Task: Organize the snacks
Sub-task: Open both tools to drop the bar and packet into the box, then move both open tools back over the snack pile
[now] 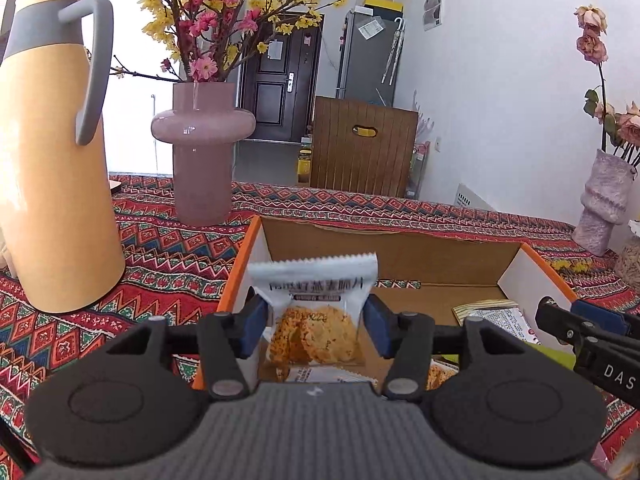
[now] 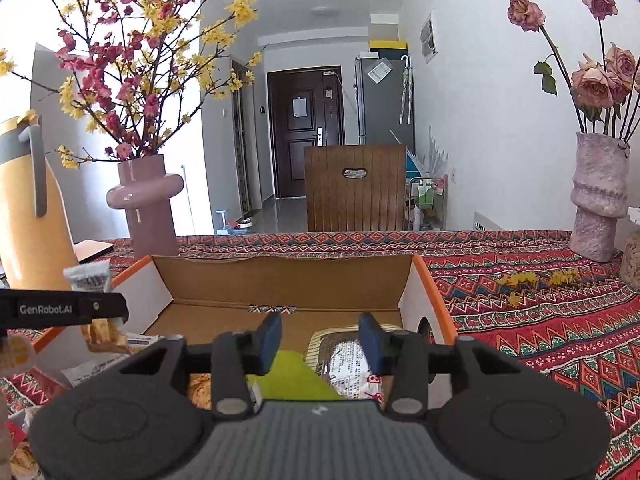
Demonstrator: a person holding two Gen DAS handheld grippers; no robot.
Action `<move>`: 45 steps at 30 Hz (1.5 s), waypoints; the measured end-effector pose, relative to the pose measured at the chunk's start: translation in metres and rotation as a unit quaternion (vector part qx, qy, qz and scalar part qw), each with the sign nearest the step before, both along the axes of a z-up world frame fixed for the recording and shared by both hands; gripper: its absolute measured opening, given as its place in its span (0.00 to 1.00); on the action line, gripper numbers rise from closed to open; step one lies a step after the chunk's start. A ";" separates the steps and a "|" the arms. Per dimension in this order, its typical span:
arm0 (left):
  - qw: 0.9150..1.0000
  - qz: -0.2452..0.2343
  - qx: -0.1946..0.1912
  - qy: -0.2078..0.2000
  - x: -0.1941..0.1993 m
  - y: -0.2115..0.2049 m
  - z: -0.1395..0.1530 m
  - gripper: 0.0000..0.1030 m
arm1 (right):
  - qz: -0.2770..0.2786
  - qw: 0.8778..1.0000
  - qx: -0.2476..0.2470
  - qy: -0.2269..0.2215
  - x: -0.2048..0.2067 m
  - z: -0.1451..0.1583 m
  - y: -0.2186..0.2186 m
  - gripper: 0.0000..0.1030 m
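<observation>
My left gripper (image 1: 316, 326) is shut on a white oat-crisp snack packet (image 1: 314, 304), held upright over the near left corner of an open cardboard box with orange edges (image 1: 400, 256). The same packet's top shows at the left of the right wrist view (image 2: 88, 277), beside the left gripper's arm. My right gripper (image 2: 318, 342) is open and empty, above the box (image 2: 280, 276), over a yellow-green packet (image 2: 290, 376) and a silver packet with a striped edge (image 2: 344, 356). In the left wrist view these packets lie in the box's right part (image 1: 492, 314), with the right gripper (image 1: 576, 320) at the right edge.
A yellow thermos jug (image 1: 56, 168) and a pink vase of blossoms (image 1: 202, 148) stand left of the box on the patterned tablecloth (image 2: 540, 320). A pale vase of roses (image 2: 596, 200) stands far right. More snack packets (image 2: 92, 364) lie left of the box. A wooden chair (image 2: 356, 188) is behind the table.
</observation>
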State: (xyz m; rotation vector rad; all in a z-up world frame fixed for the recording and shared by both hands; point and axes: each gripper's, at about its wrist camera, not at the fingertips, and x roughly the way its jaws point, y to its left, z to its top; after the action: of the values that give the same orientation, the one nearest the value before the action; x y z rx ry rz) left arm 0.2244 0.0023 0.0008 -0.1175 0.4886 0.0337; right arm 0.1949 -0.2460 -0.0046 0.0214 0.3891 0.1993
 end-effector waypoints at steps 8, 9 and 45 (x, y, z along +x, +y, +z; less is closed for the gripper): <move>0.999 0.018 0.007 -0.031 -0.012 0.000 0.006 1.00 | -0.018 1.000 0.017 -0.019 -0.007 0.003 -0.009 1.00; 0.999 0.017 0.007 -0.031 -0.012 -0.001 0.006 1.00 | -0.019 1.000 0.018 -0.018 -0.007 0.003 -0.009 1.00; 0.998 0.017 -0.003 -0.058 -0.045 -0.001 0.037 1.00 | -0.013 0.998 0.031 -0.058 -0.035 0.034 -0.014 1.00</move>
State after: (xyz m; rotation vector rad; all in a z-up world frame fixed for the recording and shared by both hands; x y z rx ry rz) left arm 0.1796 0.0016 0.0383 -0.1337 0.3708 0.0577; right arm 0.1598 -0.2603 0.0299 0.0759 0.2663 0.1870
